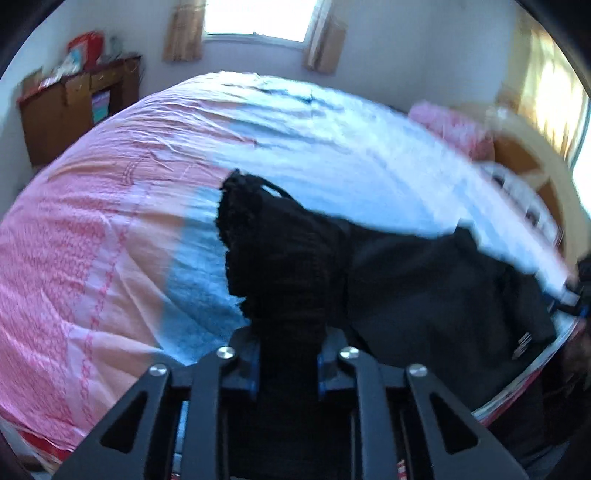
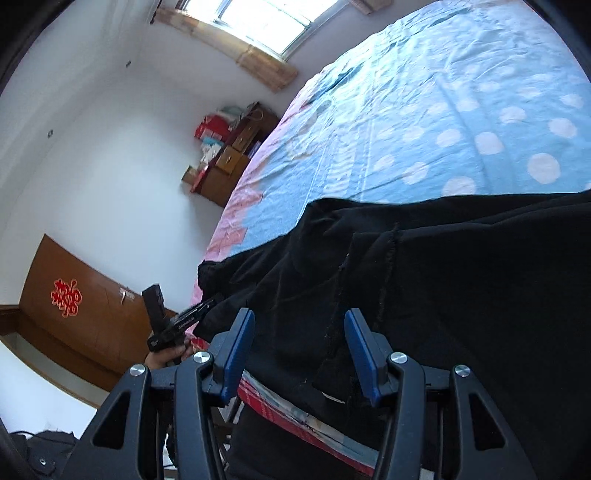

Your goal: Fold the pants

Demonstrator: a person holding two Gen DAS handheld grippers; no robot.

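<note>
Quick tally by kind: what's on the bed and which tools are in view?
Black fabric pants: 1
Pink-and-blue bedsheet: 1
Black two-finger tools with blue pads: 2, left tool, right tool
Total: 4

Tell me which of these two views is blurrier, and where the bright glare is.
Left wrist view: smeared by motion, worst at the right over the bedsheet and the black pants; window blown out white. Right wrist view: much sharper, polka dots crisp; glare only at its window.
</note>
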